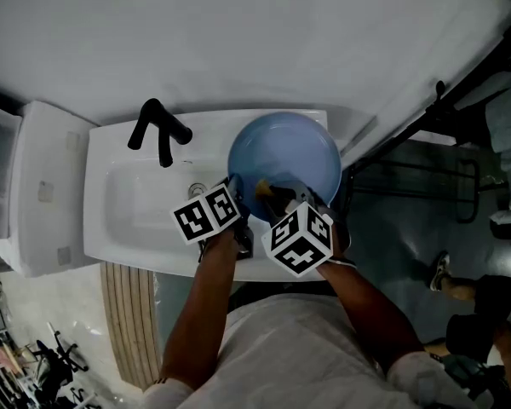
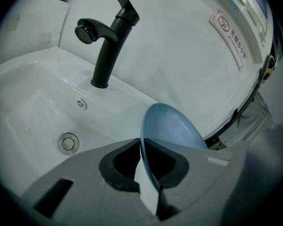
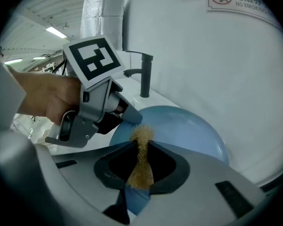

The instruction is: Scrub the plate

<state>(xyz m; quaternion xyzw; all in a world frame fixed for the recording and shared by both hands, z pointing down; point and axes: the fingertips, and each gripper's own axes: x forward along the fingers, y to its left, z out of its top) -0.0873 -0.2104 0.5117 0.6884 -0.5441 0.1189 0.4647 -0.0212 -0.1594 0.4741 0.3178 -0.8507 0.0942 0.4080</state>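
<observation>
"Tan, fibrous scrub pad [image 3: 140, 167], pinched upright between the jaws of the right gripper [image 3: 141, 142]. Its tip is at the face of the blue plate [image 3: 179, 131], though I can't confirm contact."

"Who holds the plate?"

"The left gripper [image 2: 148, 171], clamped on its near rim, tilting it over the right end of the white sink [image 1: 128, 220]."

"Risks?"

"It's a one-edge grip. A hard push with the pad could lever the plate round or slip it into the basin."

"Room?"

"The grippers sit just beside each other, so it's cramped there. The plate's far side is free. The black faucet [image 1: 159, 132] stands well apart, and the wall [image 1: 238, 41] is close behind."
</observation>
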